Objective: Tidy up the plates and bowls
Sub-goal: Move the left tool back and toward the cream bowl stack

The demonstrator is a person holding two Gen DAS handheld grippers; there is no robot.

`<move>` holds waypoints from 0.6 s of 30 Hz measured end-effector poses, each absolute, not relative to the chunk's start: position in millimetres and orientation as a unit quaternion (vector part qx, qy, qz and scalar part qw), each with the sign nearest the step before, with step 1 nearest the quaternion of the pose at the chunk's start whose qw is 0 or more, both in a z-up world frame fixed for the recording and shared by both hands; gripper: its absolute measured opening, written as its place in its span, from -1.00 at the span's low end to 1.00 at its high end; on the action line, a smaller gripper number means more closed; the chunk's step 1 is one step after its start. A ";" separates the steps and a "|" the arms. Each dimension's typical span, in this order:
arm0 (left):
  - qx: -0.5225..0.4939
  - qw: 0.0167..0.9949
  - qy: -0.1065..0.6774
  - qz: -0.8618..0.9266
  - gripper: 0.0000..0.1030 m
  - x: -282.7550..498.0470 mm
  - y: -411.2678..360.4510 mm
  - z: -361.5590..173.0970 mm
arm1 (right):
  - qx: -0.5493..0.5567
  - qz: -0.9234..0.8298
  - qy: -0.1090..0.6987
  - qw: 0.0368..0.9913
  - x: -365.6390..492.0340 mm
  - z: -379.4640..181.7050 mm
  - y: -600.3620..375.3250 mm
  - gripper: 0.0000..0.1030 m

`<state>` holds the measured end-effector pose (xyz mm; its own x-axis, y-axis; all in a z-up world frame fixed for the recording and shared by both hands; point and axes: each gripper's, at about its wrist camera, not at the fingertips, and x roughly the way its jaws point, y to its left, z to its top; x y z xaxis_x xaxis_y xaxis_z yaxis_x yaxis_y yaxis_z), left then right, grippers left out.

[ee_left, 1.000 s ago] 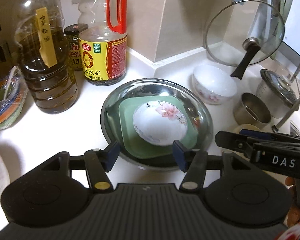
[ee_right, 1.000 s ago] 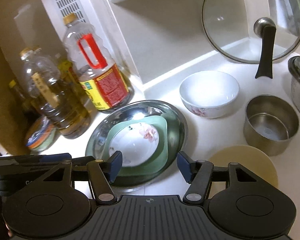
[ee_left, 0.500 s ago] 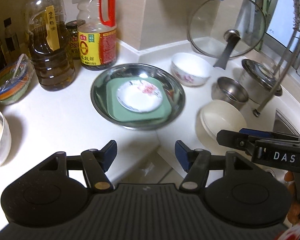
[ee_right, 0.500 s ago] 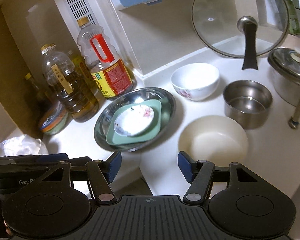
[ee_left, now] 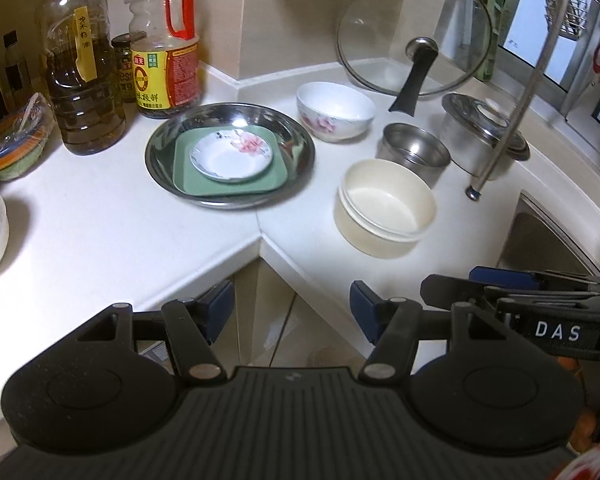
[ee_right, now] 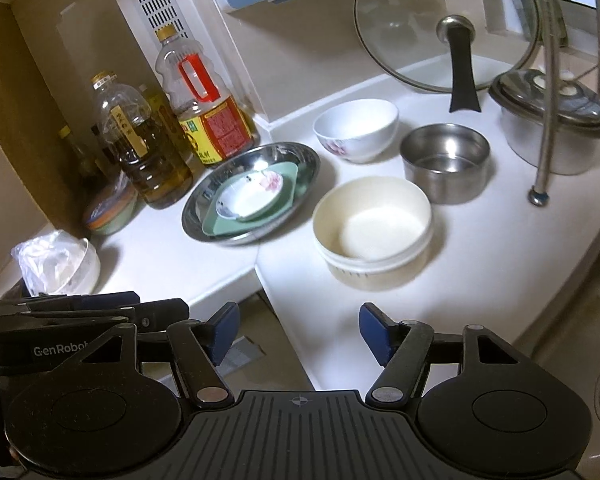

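Observation:
A steel dish (ee_left: 160, 148) (ee_right: 300, 168) on the white counter holds a green square plate (ee_left: 192, 184) (ee_right: 216, 224) with a small flowered saucer (ee_left: 230, 154) (ee_right: 248, 196) on top. A white flowered bowl (ee_left: 336, 110) (ee_right: 356, 130), a steel cup (ee_left: 414, 156) (ee_right: 444, 160) and stacked cream bowls (ee_left: 384, 208) (ee_right: 372, 228) stand to its right. My left gripper (ee_left: 292, 310) and right gripper (ee_right: 298, 326) are both open and empty, held off the counter's front corner.
Oil bottles (ee_left: 82, 64) (ee_right: 204, 96) stand at the back left. A glass lid (ee_left: 414, 32) (ee_right: 448, 28) leans on the wall by a lidded steel pot (ee_left: 482, 136) (ee_right: 552, 120). A sink (ee_right: 588, 340) lies right. Wrapped bowls (ee_left: 10, 148) (ee_right: 60, 264) sit left.
Both grippers have drawn back and up from the steel dish, past the counter's edge. The stacked dishes have not moved. Both stay open.

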<state>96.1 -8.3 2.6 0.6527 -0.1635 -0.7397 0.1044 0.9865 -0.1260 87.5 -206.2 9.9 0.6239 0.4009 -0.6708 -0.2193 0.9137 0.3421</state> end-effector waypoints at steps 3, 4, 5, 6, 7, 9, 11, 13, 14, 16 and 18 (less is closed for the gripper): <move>-0.034 0.908 0.411 -0.074 0.19 87.8 -16.6 2.3 | 0.115 0.173 0.398 0.893 78.2 8.9 -213.2 0.32; -0.034 0.908 0.412 -0.075 0.19 85.4 -19.0 2.0 | 0.116 0.173 0.399 0.893 76.1 8.7 -215.2 0.32; -0.033 0.907 0.412 -0.075 0.19 83.3 -21.1 1.6 | 0.116 0.172 0.399 0.893 73.6 8.4 -217.9 0.32; -0.033 0.907 0.412 -0.076 0.19 81.0 -23.5 1.4 | 0.117 0.171 0.400 0.893 71.0 7.8 -220.0 0.33; -0.032 0.907 0.413 -0.076 0.19 78.6 -25.8 1.1 | 0.117 0.170 0.400 0.893 68.8 7.4 -222.1 0.33; -0.031 0.907 0.413 -0.077 0.19 74.6 -30.3 0.6 | 0.117 0.169 0.401 0.893 64.4 6.9 -227.4 0.33; -0.030 0.906 0.415 -0.078 0.19 70.7 -34.6 -0.2 | 0.117 0.166 0.402 0.893 61.3 5.6 -231.4 0.33; -0.029 0.906 0.416 -0.078 0.19 68.0 -38.3 -1.1 | 0.119 0.163 0.404 0.892 58.0 4.3 -236.0 0.34; -0.028 0.905 0.416 -0.077 0.19 66.8 -40.1 -1.4 | 0.119 0.162 0.405 0.892 57.3 3.8 -238.0 0.34; -0.027 0.905 0.417 -0.077 0.19 65.1 -43.5 -2.1 | 0.119 0.158 0.406 0.892 55.6 3.0 -241.5 0.34; -0.025 0.905 0.416 -0.077 0.19 63.7 -46.9 -1.9 | 0.118 0.154 0.407 0.893 54.4 2.1 -245.3 0.34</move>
<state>63.7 -46.9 -1.9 0.6411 -0.1615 -0.7503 0.1191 0.9867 -0.1106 54.4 -245.3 2.1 0.6216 0.3703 -0.6903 -0.1784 0.9250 0.3356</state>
